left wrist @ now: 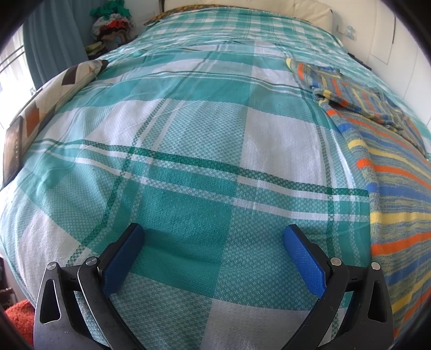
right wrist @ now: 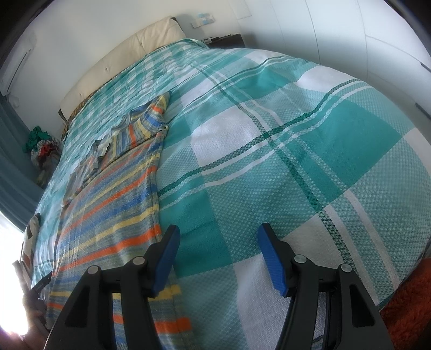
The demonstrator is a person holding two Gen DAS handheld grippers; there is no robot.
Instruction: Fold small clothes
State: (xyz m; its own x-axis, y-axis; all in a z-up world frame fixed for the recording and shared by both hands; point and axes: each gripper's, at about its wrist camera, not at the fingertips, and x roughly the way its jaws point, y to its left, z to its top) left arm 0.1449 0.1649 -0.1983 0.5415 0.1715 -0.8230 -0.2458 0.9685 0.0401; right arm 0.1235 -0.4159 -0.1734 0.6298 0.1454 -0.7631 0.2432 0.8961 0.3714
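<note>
A small striped garment (left wrist: 388,167) in blue, orange, yellow and grey lies flat on the teal-and-white checked bed cover (left wrist: 188,150), with its far sleeve part folded over. In the left wrist view it lies at the right edge; in the right wrist view it (right wrist: 113,204) runs along the left. My left gripper (left wrist: 214,231) is open and empty, low over the bare cover to the left of the garment. My right gripper (right wrist: 218,228) is open and empty, its left finger (right wrist: 167,258) over the garment's near right edge.
A patterned pillow (left wrist: 48,97) lies at the bed's left edge. A cream headboard (right wrist: 126,62) and white walls stand behind. A pile of clothes (left wrist: 113,24) sits by the far left corner. An orange rug (right wrist: 409,304) lies beside the bed.
</note>
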